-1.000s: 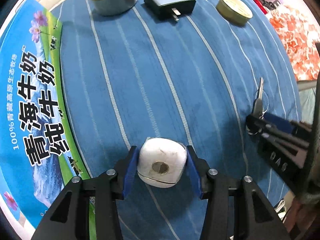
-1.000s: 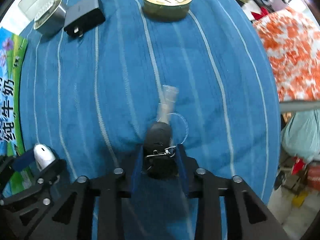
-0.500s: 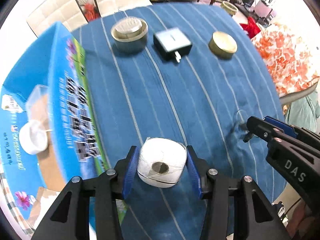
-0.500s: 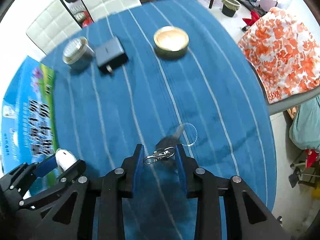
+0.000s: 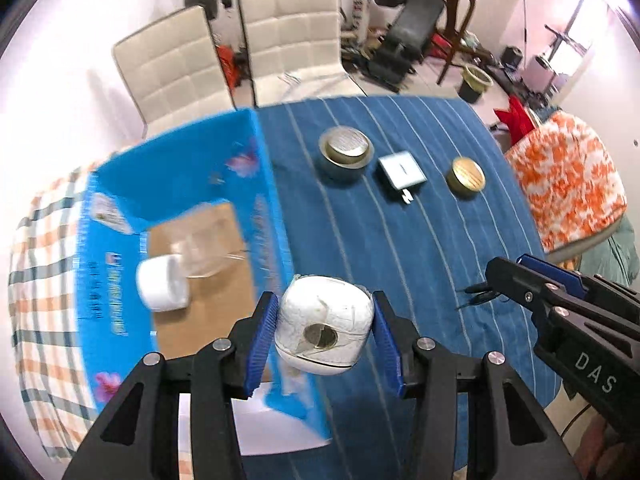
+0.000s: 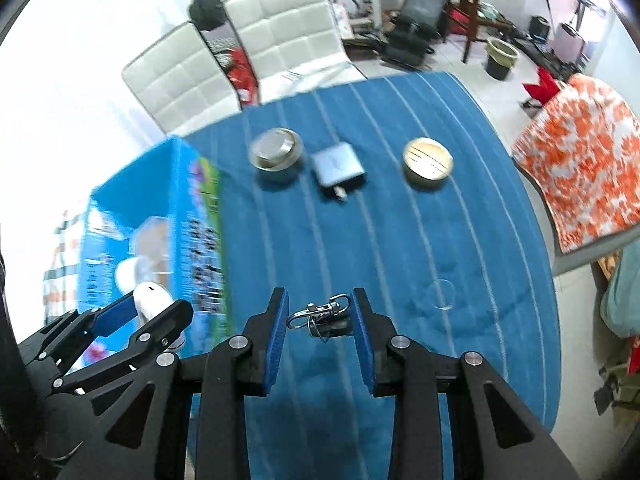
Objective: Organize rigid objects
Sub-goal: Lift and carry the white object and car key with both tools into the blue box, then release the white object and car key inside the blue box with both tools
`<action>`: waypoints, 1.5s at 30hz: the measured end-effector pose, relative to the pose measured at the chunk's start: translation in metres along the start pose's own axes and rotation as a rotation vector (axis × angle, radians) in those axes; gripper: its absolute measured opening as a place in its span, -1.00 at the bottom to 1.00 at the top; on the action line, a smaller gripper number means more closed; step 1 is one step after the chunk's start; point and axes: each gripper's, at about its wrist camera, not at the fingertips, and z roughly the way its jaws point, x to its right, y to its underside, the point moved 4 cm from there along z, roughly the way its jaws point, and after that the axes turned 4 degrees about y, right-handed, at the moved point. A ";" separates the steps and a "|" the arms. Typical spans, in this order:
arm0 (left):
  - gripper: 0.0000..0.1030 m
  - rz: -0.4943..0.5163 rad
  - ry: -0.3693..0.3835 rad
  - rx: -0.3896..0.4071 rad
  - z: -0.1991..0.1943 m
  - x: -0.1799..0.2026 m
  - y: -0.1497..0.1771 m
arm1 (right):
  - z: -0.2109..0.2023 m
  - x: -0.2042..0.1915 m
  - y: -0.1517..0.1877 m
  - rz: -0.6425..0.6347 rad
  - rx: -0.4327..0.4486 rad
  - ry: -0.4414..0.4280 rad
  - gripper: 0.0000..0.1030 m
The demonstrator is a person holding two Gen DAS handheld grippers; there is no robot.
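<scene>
- Above the box [image 5: 276, 216] wall, your left gripper [image 5: 325, 338] is clamped on the white case [image 5: 325, 328]
- Over the blue counter [image 6: 400, 248], your right gripper [image 6: 320, 322] is clamped on the keys [image 6: 322, 318]
- Two tins [image 5: 346, 150] and a charger [image 5: 401, 169] sit well beyond

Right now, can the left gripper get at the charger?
Probably not as is. The left gripper is shut on the white case, so its jaws are full. The path over the cloth to the charger looks free, though it lies well ahead.
</scene>
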 end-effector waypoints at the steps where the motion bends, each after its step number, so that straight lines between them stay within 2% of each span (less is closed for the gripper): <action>1: -0.14 -0.010 -0.006 0.012 -0.007 -0.008 0.000 | -0.004 -0.007 0.000 -0.010 0.008 -0.008 -0.34; 5: -0.14 -0.049 -0.029 0.044 -0.018 -0.023 -0.001 | -0.020 -0.041 0.000 -0.050 0.024 -0.062 -0.34; 13: -0.14 -0.148 -0.085 0.064 -0.039 -0.090 0.015 | -0.030 -0.122 0.009 -0.132 -0.001 -0.200 -0.35; 17: -0.14 -0.193 -0.099 0.018 -0.027 -0.124 0.029 | -0.018 -0.155 0.017 -0.153 -0.043 -0.261 -0.35; 21: -0.14 -0.225 -0.087 -0.053 0.002 -0.146 0.043 | 0.013 -0.182 0.027 -0.145 -0.127 -0.311 -0.35; 23: -0.14 -0.230 -0.076 -0.081 0.017 -0.151 0.049 | 0.031 -0.191 0.034 -0.149 -0.158 -0.305 -0.35; 30: -0.14 -0.199 -0.057 -0.193 0.073 -0.155 0.065 | 0.096 -0.210 0.057 -0.183 -0.236 -0.203 -0.34; 36: -0.14 -0.182 -0.059 -0.242 0.097 -0.158 0.071 | 0.134 -0.214 0.066 -0.168 -0.267 -0.143 -0.34; 45: -0.14 -0.158 -0.060 -0.293 0.115 -0.156 0.075 | 0.163 -0.222 0.071 -0.173 -0.307 -0.101 -0.34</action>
